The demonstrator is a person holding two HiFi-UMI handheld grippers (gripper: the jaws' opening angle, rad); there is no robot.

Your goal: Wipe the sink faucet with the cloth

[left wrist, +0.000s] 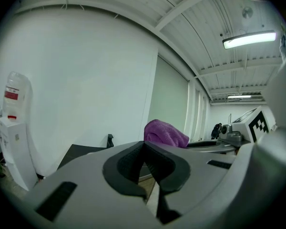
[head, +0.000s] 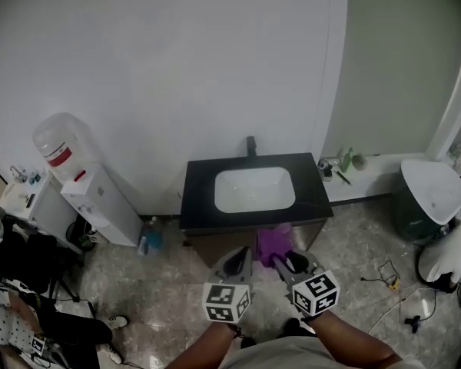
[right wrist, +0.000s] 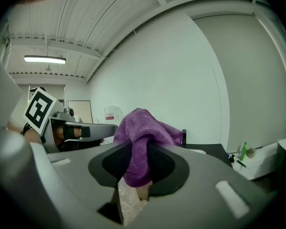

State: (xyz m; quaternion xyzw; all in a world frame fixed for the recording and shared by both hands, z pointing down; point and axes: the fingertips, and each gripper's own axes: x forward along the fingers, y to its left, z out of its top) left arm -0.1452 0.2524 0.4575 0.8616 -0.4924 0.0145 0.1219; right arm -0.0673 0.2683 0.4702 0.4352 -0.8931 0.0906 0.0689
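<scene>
A black vanity counter (head: pixel 200 184) with a white basin (head: pixel 253 189) stands against the white wall. Its black faucet (head: pixel 251 145) rises at the back edge, also seen as the faucet (left wrist: pixel 109 140) and the faucet (right wrist: pixel 184 136). My right gripper (head: pixel 283 260) is shut on a purple cloth (head: pixel 273 243), which bunches up over the jaws as the cloth (right wrist: pixel 142 132). The same cloth (left wrist: pixel 165 133) shows in the left gripper view. My left gripper (head: pixel 237 263) is shut with nothing between its pads. Both grippers hang in front of the counter's near edge, short of the sink.
A white water dispenser (head: pixel 92 192) with a bottle stands left of the vanity. A ledge with bottles (head: pixel 346 160) runs to the right, past it a white-lidded bin (head: pixel 430 194). Cables (head: pixel 392 279) lie on the stone floor. Cluttered tables sit at far left.
</scene>
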